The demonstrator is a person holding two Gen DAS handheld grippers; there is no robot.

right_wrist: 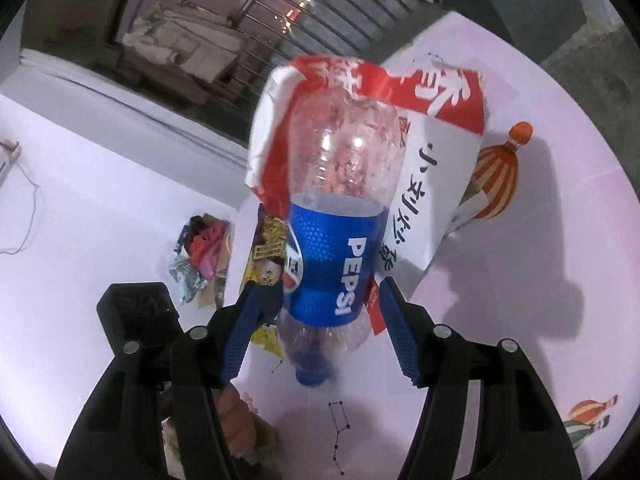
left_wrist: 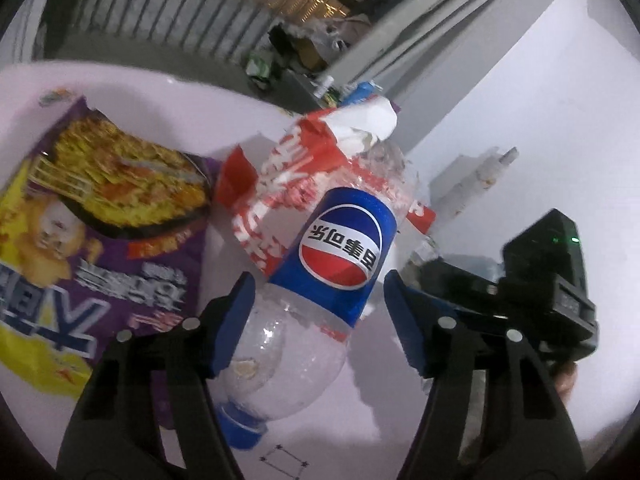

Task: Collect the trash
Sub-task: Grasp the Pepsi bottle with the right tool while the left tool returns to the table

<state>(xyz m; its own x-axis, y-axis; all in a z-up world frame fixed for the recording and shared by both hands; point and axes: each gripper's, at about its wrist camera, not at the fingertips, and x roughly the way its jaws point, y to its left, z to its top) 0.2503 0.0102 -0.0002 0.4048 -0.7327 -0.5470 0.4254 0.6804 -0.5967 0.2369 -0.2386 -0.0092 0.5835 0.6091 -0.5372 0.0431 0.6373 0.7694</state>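
Currently the empty Pepsi bottle (left_wrist: 316,276) (right_wrist: 332,248) lies on the white table (left_wrist: 500,140) (right_wrist: 540,280), blue cap toward both cameras, base resting against a red-and-white paper bag (left_wrist: 304,160) (right_wrist: 432,148). Left gripper (left_wrist: 320,320): fingers spread either side of the bottle, left pad at its shoulder. Right gripper (right_wrist: 320,328): fingers spread, flanking the label; contact cannot be confirmed. A purple noodle packet (left_wrist: 92,232) lies just beside the bottle.

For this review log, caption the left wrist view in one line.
Open left claw straddles an empty Pepsi bottle, cap toward the camera, between a purple noodle packet and a red-white wrapper.
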